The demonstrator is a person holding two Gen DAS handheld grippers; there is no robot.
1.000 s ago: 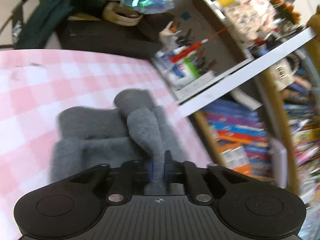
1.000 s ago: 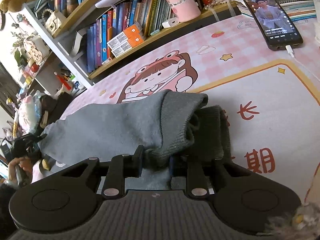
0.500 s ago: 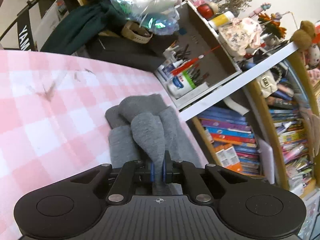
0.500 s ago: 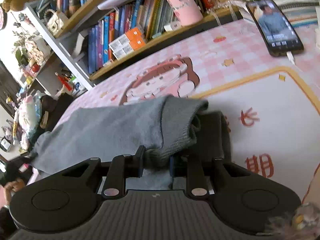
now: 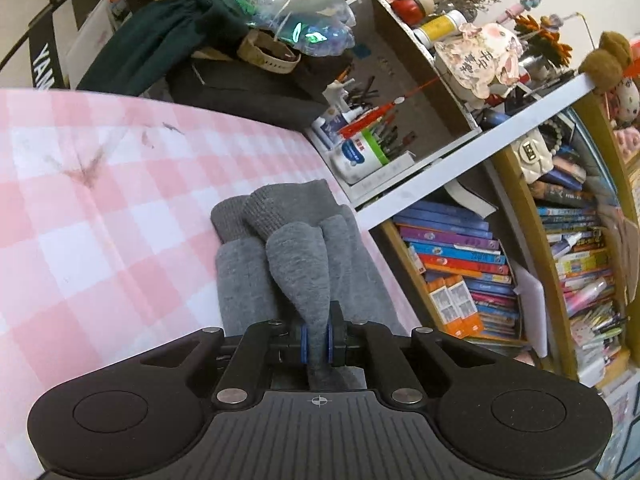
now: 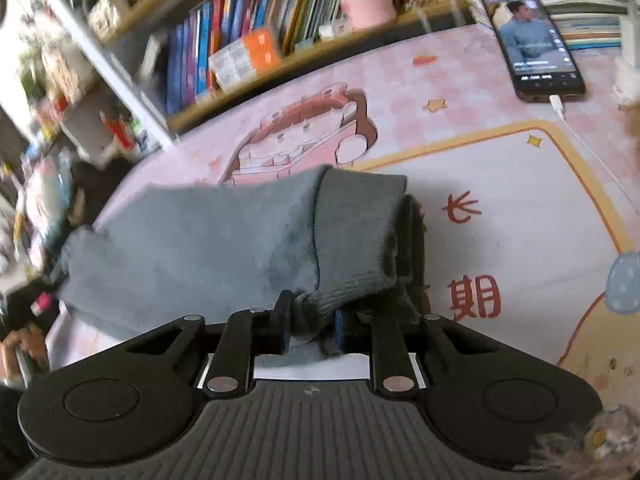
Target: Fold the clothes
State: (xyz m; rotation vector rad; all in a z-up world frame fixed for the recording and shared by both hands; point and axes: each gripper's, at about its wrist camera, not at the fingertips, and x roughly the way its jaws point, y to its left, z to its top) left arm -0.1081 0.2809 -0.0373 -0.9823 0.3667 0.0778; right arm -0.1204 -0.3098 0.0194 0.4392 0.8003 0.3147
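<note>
A grey knit garment (image 5: 248, 280) lies on the pink checked table mat (image 5: 80, 220), its ribbed ends (image 5: 276, 208) at the far side. My left gripper (image 5: 316, 334) pinches a rounded fold of it (image 5: 300, 264), lifted over the flat part; the jaws are opening a little, with the cloth still between the pads. In the right wrist view the same grey garment (image 6: 192, 240) stretches to the left. My right gripper (image 6: 310, 320) holds its ribbed cuff (image 6: 352, 232); these jaws are opening slightly too, cuff still between them.
A phone (image 6: 532, 44) on a white cable lies on the mat at the far right. Bookshelves (image 6: 224, 52) full of books run along the table's far edge. Shelves of pens and bottles (image 5: 368, 140) and a dark bag (image 5: 248, 92) border the table.
My left gripper carried the grey fold along the table toward the shelf side, and the garment under it now lies narrower. The right gripper stayed nearly still on the cuff.
</note>
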